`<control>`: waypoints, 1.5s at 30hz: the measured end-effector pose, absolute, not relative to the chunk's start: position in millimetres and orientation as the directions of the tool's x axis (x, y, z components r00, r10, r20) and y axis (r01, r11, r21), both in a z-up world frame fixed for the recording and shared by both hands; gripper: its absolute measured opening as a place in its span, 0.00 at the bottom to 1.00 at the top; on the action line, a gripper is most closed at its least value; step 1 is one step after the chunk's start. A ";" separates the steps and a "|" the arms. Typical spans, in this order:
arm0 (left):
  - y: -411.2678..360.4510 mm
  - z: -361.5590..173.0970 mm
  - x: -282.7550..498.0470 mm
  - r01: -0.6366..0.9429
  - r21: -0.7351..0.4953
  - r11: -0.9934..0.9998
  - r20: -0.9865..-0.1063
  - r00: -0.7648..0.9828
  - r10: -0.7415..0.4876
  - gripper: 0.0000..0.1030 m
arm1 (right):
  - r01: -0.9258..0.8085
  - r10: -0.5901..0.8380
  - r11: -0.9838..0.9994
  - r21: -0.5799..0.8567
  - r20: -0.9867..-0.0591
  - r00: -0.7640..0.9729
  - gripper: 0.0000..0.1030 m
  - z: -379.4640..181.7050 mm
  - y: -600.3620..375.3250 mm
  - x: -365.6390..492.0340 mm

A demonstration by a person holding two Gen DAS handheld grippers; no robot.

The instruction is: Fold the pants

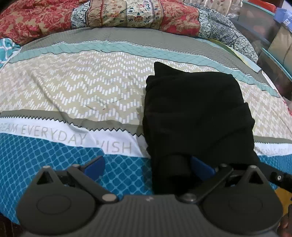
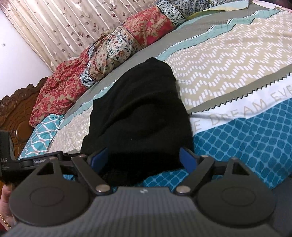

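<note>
The black pants (image 1: 195,113) lie folded into a compact bundle on the patterned bedspread (image 1: 82,87). In the left wrist view my left gripper (image 1: 147,166) is open, its blue pads wide apart, with the near edge of the bundle lying between them by the right pad (image 1: 200,166). In the right wrist view the pants (image 2: 138,113) fill the centre and my right gripper (image 2: 144,158) is open, its blue pads either side of the bundle's near end. Neither gripper clamps the cloth. The left gripper's body (image 2: 36,160) shows at the left of the right wrist view.
A crumpled red and floral quilt (image 1: 113,14) lies along the far side of the bed. A teal patterned pillow (image 2: 43,133) sits by the carved wooden headboard (image 2: 16,113). Curtains (image 2: 63,29) hang behind. Shelving (image 1: 273,36) stands past the bed's right edge.
</note>
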State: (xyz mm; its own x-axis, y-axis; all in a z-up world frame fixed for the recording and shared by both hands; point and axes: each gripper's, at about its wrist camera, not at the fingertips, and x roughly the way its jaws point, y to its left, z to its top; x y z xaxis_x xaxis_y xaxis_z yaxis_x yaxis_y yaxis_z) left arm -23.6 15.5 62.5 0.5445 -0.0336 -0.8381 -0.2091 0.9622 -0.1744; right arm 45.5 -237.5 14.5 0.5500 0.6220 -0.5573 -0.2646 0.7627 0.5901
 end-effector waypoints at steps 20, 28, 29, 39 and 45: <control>0.2 9.4 -68.8 -0.206 -0.015 0.978 -0.804 0.584 0.111 1.00 | -0.273 0.495 0.856 0.439 -0.544 0.678 1.00 -26.2 -220.2 25.6; 3.4 4.5 -78.7 -0.176 -0.035 0.984 -0.770 0.632 0.086 1.00 | -0.232 0.468 0.866 0.443 -0.551 0.691 1.00 -22.4 -215.6 24.7; 2.9 3.4 -81.1 -0.174 -0.035 0.984 -0.760 0.644 0.087 1.00 | -0.225 0.455 0.873 0.432 -0.560 0.692 1.00 -21.2 -211.1 24.1; 2.2 -6.1 -99.5 -0.113 -0.020 0.993 -0.657 0.750 0.072 1.00 | -0.100 0.300 0.944 0.314 -0.694 0.654 1.00 -12.8 -181.8 42.4; 6.9 -8.9 -100.1 -0.062 -0.021 0.998 -0.630 0.776 0.035 1.00 | -0.094 0.283 0.956 0.277 -0.797 0.534 1.00 -6.3 -176.1 74.3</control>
